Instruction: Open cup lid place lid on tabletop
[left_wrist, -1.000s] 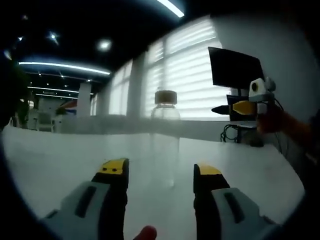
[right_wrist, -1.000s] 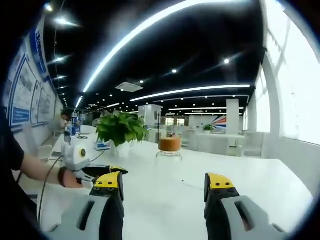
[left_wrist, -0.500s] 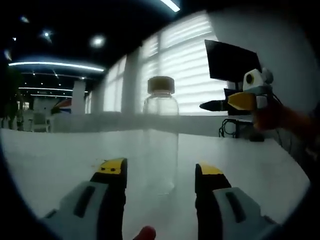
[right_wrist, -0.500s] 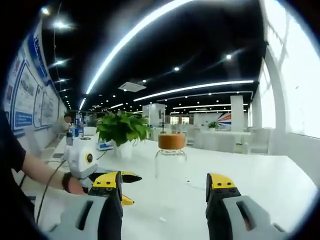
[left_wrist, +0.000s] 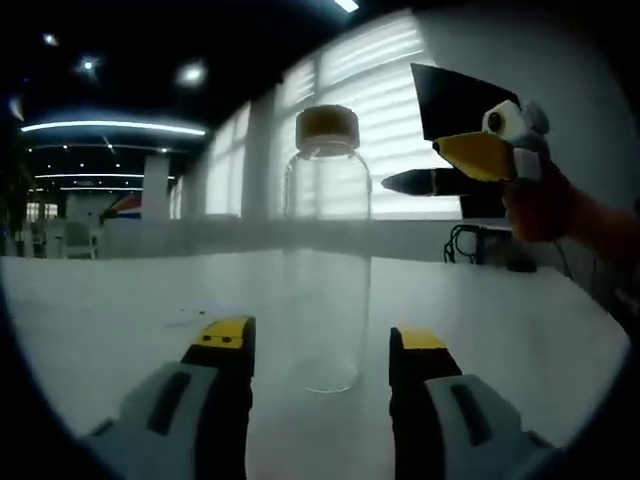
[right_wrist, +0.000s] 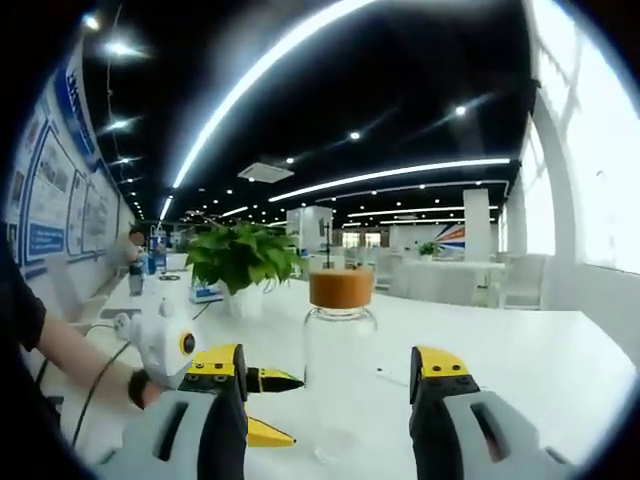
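One clear glass cup (left_wrist: 327, 250) with one round brown cork lid (left_wrist: 327, 125) still seated on its mouth stands upright on the white tabletop (left_wrist: 100, 310). In the left gripper view, going left to right, the left gripper (left_wrist: 322, 345) shows its two yellow-tipped grey jaws set wide apart, one on either side of the cup's base and not touching the glass; to the right, level with the cup's shoulder, the right gripper (left_wrist: 412, 182) comes in, its dark tip pointing at the cup, near but apart from it, held by one gloved hand (left_wrist: 535, 205), with one dark monitor (left_wrist: 455, 100) behind it. In the right gripper view, the left gripper (right_wrist: 270, 405) sits low on the left with its jaws spread toward the cup (right_wrist: 340, 385); one green potted plant (right_wrist: 238, 262) stands behind. The right gripper (right_wrist: 330, 372) has two jaws held wide, the cup between and beyond them, the lid (right_wrist: 341, 288) above the tips.
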